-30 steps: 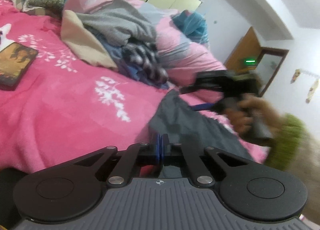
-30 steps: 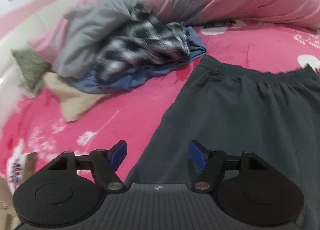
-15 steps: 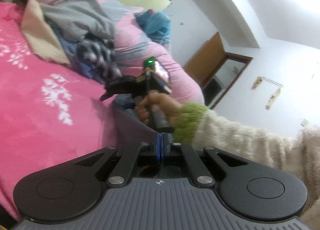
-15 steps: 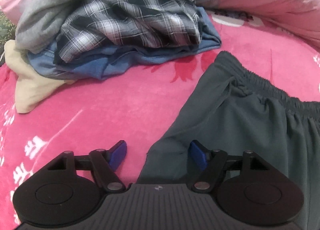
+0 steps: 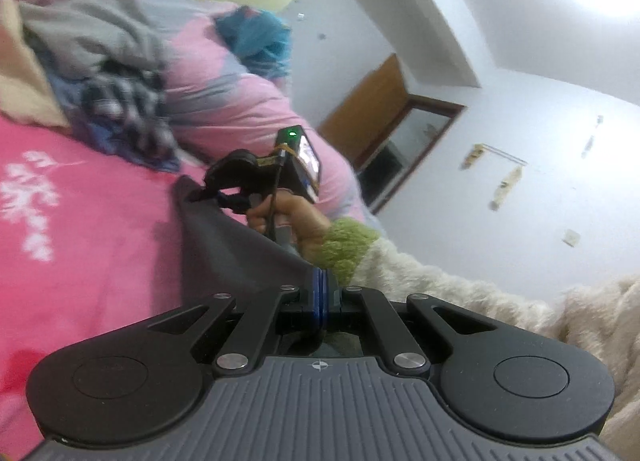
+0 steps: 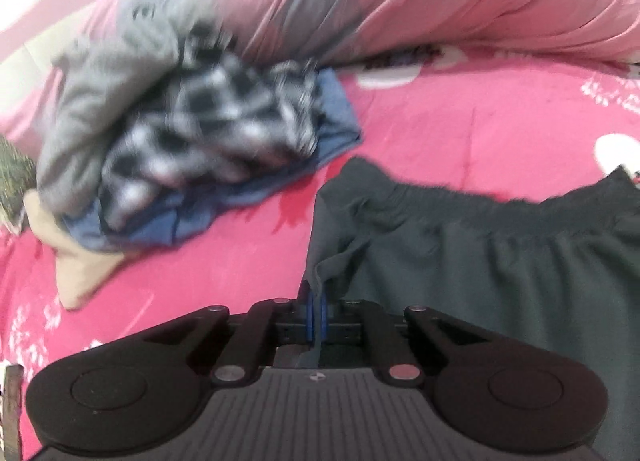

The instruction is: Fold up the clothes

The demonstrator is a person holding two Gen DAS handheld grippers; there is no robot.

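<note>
A dark grey garment with an elastic waistband [image 6: 500,281] lies on the pink bedspread [image 6: 460,121]. My right gripper [image 6: 316,309] sits at the garment's left edge just below the waistband, its jaws closing tight with a fold of the fabric pinched between the blue pads. In the left wrist view the garment [image 5: 224,245] stretches as a taut sheet from my left gripper [image 5: 321,293], shut on its near edge, up to the right gripper [image 5: 208,191], which a hand holds at the far corner.
A pile of clothes [image 6: 192,133], grey, plaid, blue and beige, lies left of the garment. A rolled pink quilt [image 6: 440,1] runs along the back of the bed. A green cuff and fluffy cream sleeve [image 5: 420,281] cross the right of the left view.
The right gripper's jaws went from wide open to shut on the garment's edge near the waistband. The left gripper rose and turned right, lifting the fabric it holds.
</note>
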